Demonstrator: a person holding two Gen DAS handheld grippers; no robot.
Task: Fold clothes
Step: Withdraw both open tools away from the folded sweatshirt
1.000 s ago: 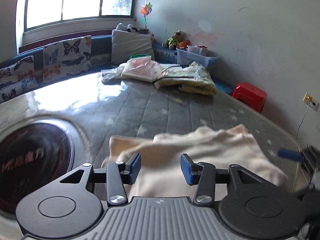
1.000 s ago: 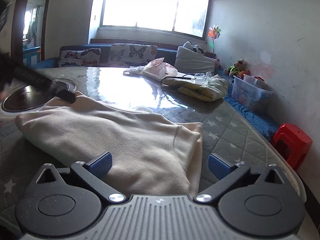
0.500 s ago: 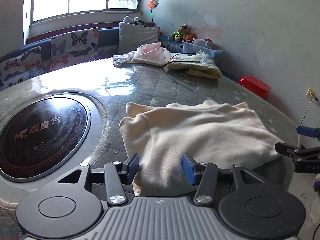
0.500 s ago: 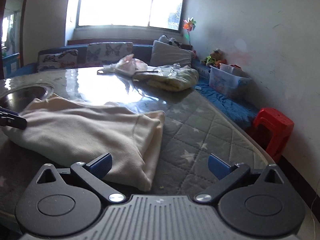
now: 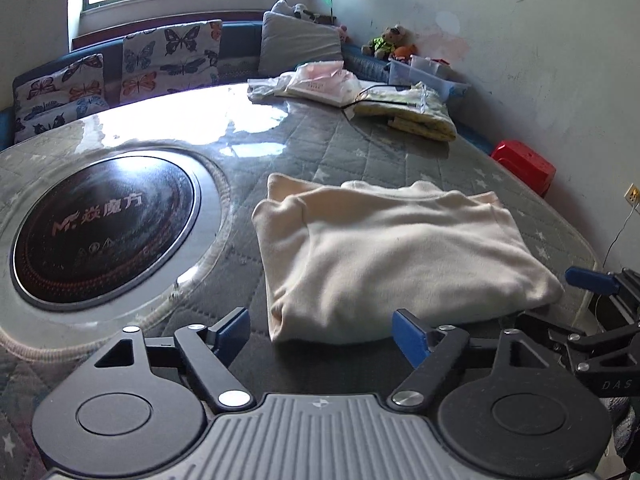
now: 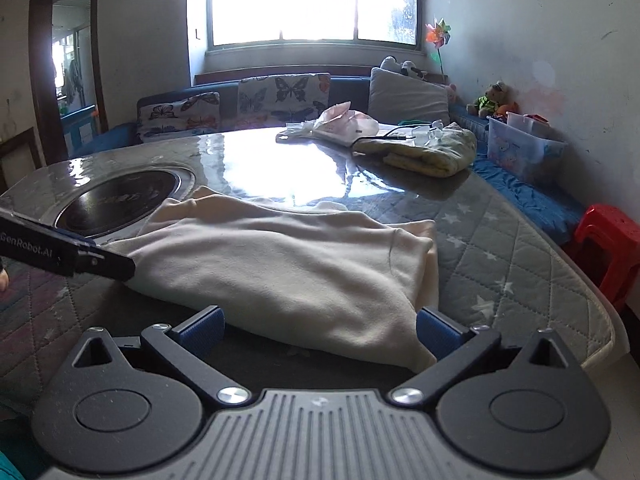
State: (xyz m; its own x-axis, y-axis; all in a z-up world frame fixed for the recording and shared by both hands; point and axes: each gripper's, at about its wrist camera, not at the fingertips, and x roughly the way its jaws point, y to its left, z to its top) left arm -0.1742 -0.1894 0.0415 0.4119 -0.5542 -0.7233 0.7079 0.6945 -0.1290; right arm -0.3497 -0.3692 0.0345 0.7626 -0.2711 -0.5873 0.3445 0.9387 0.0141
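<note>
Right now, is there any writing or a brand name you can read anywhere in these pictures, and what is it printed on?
"MF" and three Chinese characters, not legible to me: on the round black cooktop set into the table.
"GenRobot.AI", first letter cut off by the frame edge: on the left gripper, in the right wrist view.
"DAS", cut short: on the right gripper, in the left wrist view.
Small symbols under the cooktop logo: too blurred to read.
Cream garment: no print visible.

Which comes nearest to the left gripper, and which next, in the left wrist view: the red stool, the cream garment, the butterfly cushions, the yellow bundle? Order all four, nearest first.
From the left gripper:
1. Cream garment, just ahead of the fingertips.
2. Yellow bundle, farther up the table, right of centre.
3. Red stool on the floor at right; too close to call against the bundle.
4. Butterfly cushions, against the far bench, left.
</note>
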